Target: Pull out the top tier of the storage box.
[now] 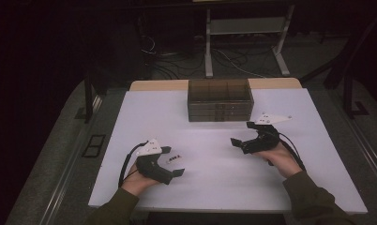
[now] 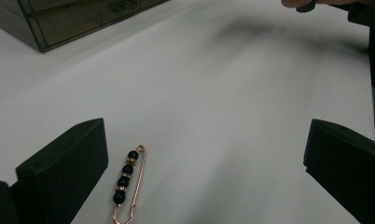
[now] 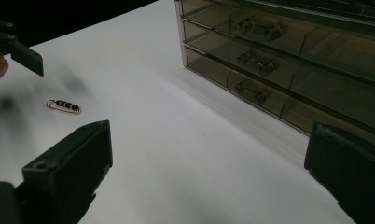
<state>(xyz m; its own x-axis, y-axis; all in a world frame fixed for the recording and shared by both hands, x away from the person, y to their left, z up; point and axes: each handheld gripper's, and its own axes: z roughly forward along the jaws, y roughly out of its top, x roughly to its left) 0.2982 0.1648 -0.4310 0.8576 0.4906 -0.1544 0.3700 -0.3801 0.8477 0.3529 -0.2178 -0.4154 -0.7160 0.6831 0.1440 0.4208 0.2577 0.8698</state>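
Note:
A copper safety pin with several black beads [image 1: 174, 159] lies flat on the white table [image 1: 214, 183], left of centre. My left gripper [image 1: 173, 162] stands open around it, one jaw on each side and neither touching. In the left gripper view the pin [image 2: 127, 182] rests close to the left jaw, and the gripper [image 2: 206, 140] gapes wide. My right gripper [image 1: 242, 133] is open with nothing between its jaws, low over the table right of centre and facing left. From the right gripper [image 3: 209, 140] the pin [image 3: 64, 106] shows far off to the left.
A smoked clear drawer box [image 1: 219, 99] with three stacked drawers, all closed, stands at the back middle of the table. Its handles face the front [image 3: 288, 56]. Table frames and cables lie on the dark floor beyond.

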